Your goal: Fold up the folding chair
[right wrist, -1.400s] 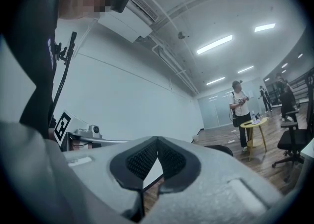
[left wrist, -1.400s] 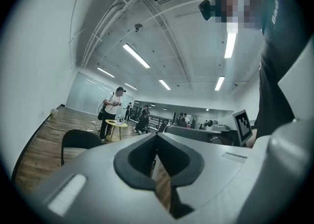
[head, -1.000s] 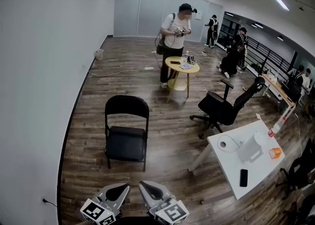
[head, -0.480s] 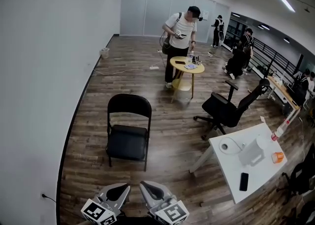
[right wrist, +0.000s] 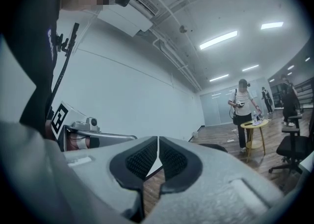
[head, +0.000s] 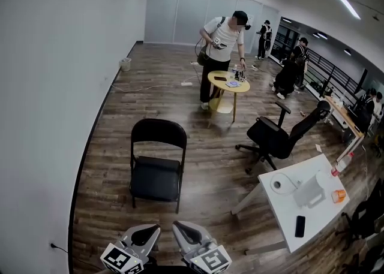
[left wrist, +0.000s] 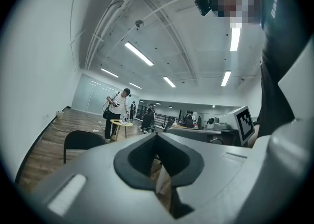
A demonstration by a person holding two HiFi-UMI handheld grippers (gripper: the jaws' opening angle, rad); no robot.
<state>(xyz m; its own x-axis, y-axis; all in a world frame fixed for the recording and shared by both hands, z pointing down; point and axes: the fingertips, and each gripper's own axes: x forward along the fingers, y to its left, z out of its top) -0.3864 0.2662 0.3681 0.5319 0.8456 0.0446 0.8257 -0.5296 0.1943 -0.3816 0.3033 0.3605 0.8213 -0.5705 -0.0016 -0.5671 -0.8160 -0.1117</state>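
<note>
Underfoot, dark wood-plank floor (head: 204, 165) of a long white-walled room. Farther out, left of centre: black metal folding chair (head: 156, 162), upright, unfolded. Nearest, side by side: left gripper (head: 151, 231) and right gripper (head: 180, 229), both pressed together, holding nothing, well short of the chair.

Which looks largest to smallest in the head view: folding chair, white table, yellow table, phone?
White table, folding chair, yellow table, phone. The yellow table stands farther off, so its true size against the chair is unsure.
</note>
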